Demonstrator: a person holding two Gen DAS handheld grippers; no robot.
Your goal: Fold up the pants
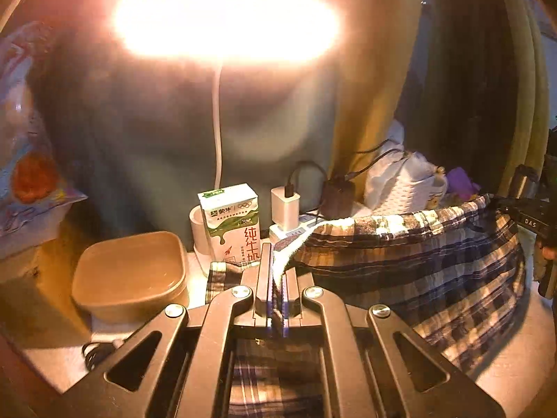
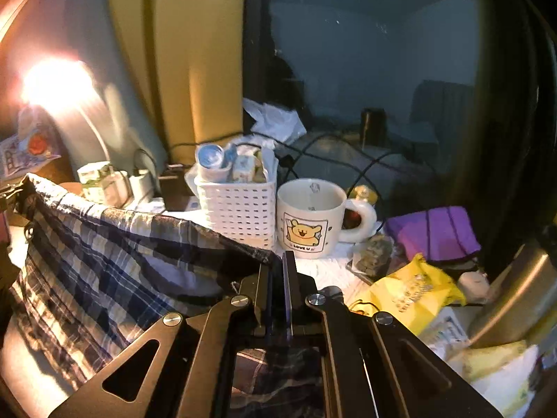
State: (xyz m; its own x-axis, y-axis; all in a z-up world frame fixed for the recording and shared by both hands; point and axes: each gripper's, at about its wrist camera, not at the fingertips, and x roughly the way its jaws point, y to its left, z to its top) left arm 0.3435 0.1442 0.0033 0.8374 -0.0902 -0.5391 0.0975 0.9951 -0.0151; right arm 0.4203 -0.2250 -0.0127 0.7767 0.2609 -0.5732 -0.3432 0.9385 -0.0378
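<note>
Both grippers are clamped tight on the plaid pants point(image 1: 435, 264), the left gripper point(image 1: 276, 278) and right gripper point(image 2: 278, 278) stretching the waistband between them above the white table point(image 2: 323, 268). Just behind stand a milk carton point(image 1: 233, 219), charger point(image 1: 285, 207), tan bowl point(image 1: 132, 271), white basket point(image 2: 240, 209) and bear mug point(image 2: 308, 219).

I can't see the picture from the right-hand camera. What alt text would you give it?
The right gripper, shut on an edge of plaid pants, holds the cloth stretched above a cluttered table. Just beyond stand a bear mug and a white basket, with a lamp's glare at far left.
</note>
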